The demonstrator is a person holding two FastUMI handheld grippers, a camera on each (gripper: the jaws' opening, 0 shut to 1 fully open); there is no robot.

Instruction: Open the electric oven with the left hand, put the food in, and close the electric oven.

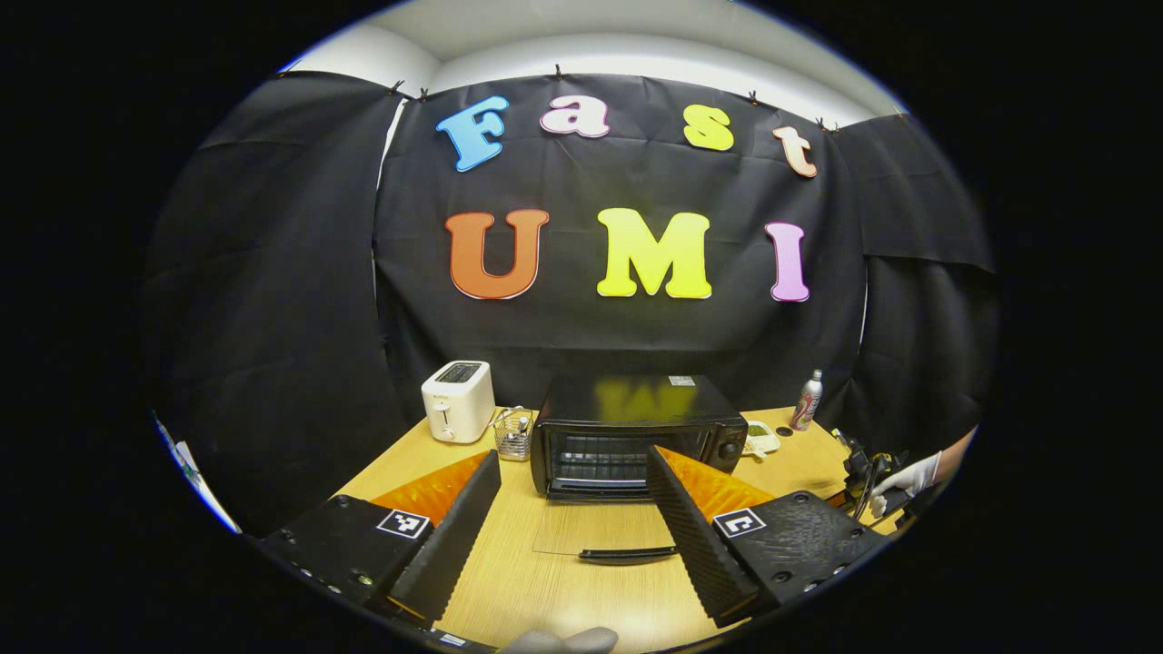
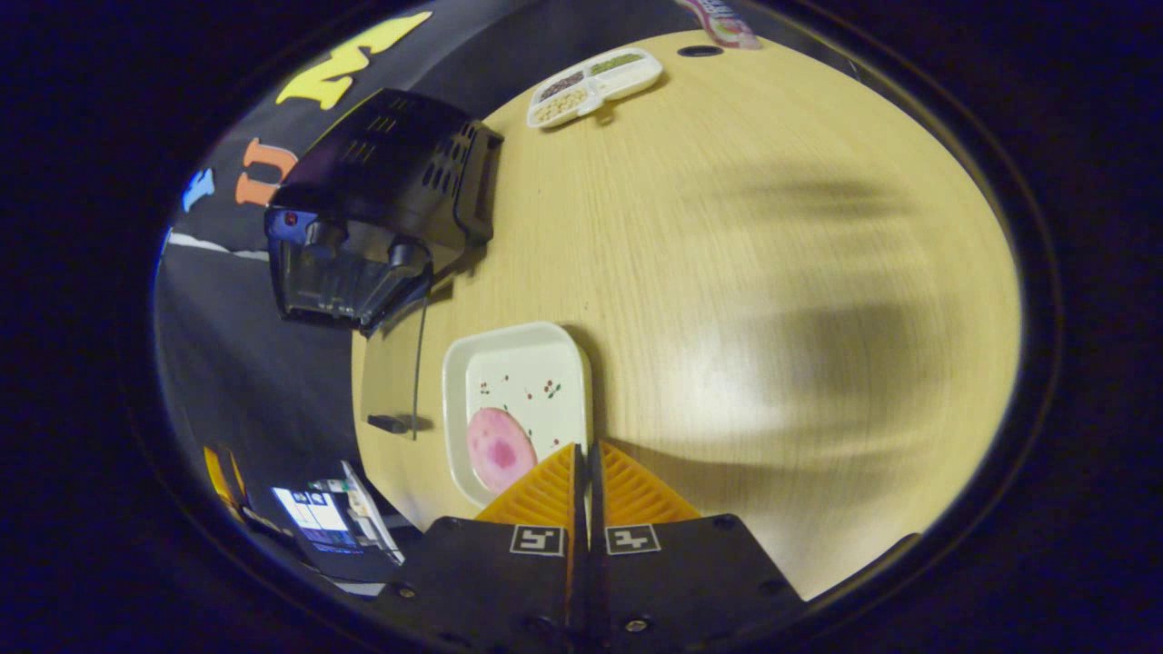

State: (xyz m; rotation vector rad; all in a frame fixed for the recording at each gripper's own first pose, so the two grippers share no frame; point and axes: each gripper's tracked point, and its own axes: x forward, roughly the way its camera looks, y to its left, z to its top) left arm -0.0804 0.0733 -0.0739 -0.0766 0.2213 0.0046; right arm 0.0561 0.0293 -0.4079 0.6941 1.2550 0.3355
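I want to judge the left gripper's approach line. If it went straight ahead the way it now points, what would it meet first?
Probably the electric oven. The left gripper is open and aimed at the open cavity; the glass door lies flat on the table beneath its line. Kept level, it would likely enter the cavity; depth is unclear.

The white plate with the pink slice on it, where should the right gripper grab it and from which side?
Grip the white plate by its raised rim at the edge nearest the right gripper, coming in low from there. That rim is thin and bare; the pink slice sits just inside.
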